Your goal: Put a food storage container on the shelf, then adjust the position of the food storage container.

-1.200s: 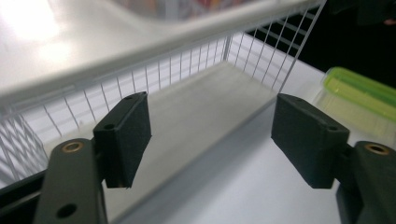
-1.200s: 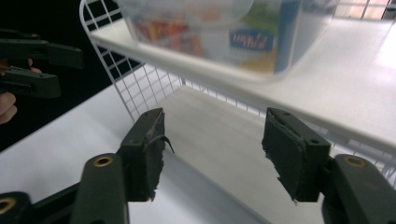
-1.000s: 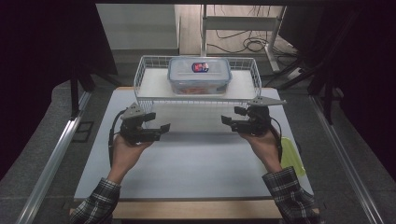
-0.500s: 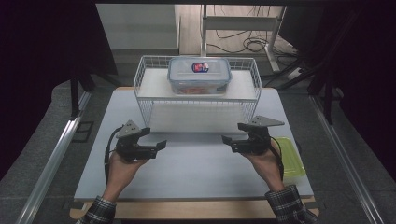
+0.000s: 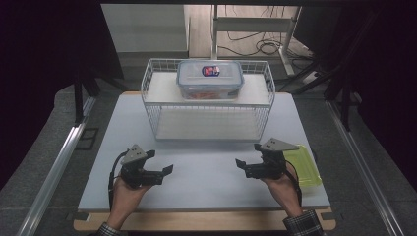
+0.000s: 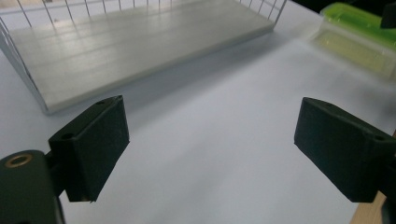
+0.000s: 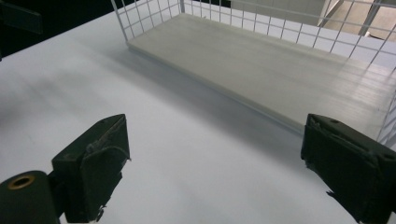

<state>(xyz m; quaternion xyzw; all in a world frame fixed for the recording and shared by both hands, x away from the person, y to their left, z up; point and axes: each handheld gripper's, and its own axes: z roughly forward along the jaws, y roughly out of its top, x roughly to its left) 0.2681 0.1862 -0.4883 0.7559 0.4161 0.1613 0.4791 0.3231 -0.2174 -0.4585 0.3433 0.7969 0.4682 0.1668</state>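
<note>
On the white tabletop the person's left hand-held gripper sits low at the near left, and the right hand-held gripper sits at the near right, the two well apart and turned inward toward each other. In the left gripper view the left hand-held gripper has its two black jaws spread wide with nothing between them but bare tabletop; in the right gripper view the right hand-held gripper is likewise wide apart and holds nothing. Just beside the right hand, at the right edge of the tabletop, lies a flat yellow-green lid; it is next to the hand but I cannot tell whether they touch, and it also shows at the top right of the left gripper view. Behind both hand-held grippers, across the middle of the tabletop, stands a white wire rack with two pale shelf boards. On its upper board rests a clear plastic box with a blue-rimmed lid snapped on, a small red and blue label on top and something reddish inside. The lower board is bare and shows ahead of the jaws in both gripper views, well apart from them
</note>
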